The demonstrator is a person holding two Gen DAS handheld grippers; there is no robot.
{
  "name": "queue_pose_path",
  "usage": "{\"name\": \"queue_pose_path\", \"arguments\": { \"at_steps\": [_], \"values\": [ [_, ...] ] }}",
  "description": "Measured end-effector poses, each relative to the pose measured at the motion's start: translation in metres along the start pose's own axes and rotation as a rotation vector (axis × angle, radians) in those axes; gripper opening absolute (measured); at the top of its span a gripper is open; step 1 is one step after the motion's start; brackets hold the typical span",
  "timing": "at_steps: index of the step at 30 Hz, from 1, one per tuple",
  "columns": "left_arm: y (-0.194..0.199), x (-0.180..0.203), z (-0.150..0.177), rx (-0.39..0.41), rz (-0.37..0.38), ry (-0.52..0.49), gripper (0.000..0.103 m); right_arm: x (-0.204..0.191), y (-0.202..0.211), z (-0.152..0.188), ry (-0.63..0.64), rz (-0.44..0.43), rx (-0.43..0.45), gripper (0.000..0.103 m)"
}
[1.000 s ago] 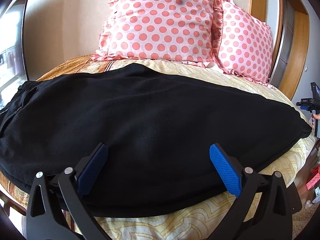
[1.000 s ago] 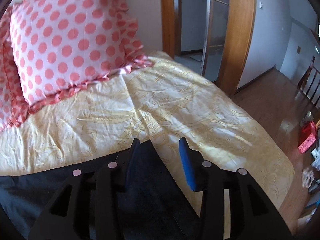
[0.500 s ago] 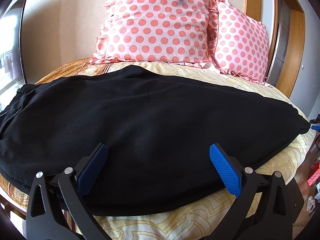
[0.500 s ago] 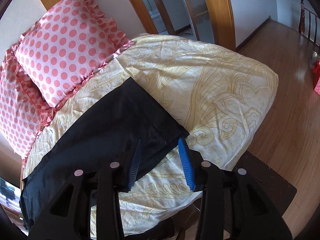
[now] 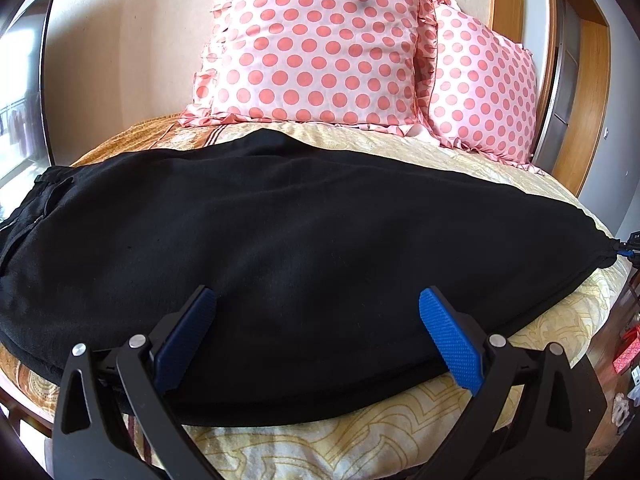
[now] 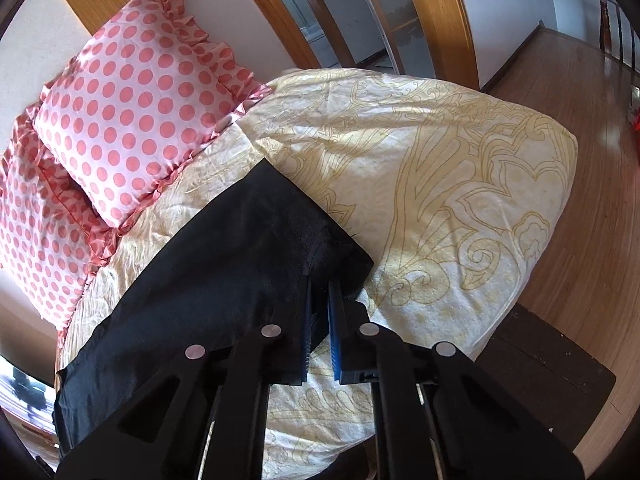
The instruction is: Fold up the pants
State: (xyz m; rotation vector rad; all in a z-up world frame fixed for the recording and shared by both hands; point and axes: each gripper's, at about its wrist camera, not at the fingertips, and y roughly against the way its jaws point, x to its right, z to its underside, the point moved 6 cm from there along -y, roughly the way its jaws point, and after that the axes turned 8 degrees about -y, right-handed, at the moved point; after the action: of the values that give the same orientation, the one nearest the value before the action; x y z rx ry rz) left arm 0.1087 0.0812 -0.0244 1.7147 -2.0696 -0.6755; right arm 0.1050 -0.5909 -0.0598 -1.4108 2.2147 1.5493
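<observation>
Yellow patterned bedspread [image 6: 460, 208] underneath, black pants [image 5: 300, 248] laid lengthwise across. Nearest, right gripper [image 6: 319, 312], jaws just closed, clamped on the hem corner at the leg end. Left gripper [image 5: 316, 332] spread wide, gripping nothing, over mid-leg. Waistband far left, hem right. Beyond, polka-dot pillows [image 5: 320, 48].

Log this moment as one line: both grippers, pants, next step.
left gripper: open over pants, no grip | right gripper: jaws just closed on pants hem corner | pants: flat on bed | next: probably lift hem to fold
</observation>
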Motion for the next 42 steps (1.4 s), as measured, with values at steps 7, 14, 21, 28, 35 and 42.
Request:
{"name": "queue_pose_path", "arguments": {
  "at_steps": [7,14,21,28,35,42],
  "values": [
    [-0.001,0.001,0.0,0.0,-0.006,-0.001,0.101,0.008,-0.004,0.0,-0.085,-0.034,-0.032,0.009],
    [-0.001,0.001,0.0,-0.001,0.001,0.0,0.101,0.001,0.01,-0.006,-0.049,-0.057,0.077,0.005],
    [-0.001,0.002,0.001,0.001,0.008,-0.005,0.101,0.01,0.003,-0.003,-0.035,0.048,0.059,0.005],
    [0.0,0.002,0.001,0.002,0.01,-0.009,0.101,0.02,0.019,-0.01,-0.105,0.05,0.104,0.047],
    [0.0,0.003,0.002,0.002,0.011,-0.009,0.101,0.024,0.005,-0.004,-0.181,-0.025,0.047,0.046],
    [0.0,0.002,0.002,0.004,0.007,-0.013,0.101,0.023,-0.001,0.0,-0.285,-0.146,0.032,0.04]
  ]
}}
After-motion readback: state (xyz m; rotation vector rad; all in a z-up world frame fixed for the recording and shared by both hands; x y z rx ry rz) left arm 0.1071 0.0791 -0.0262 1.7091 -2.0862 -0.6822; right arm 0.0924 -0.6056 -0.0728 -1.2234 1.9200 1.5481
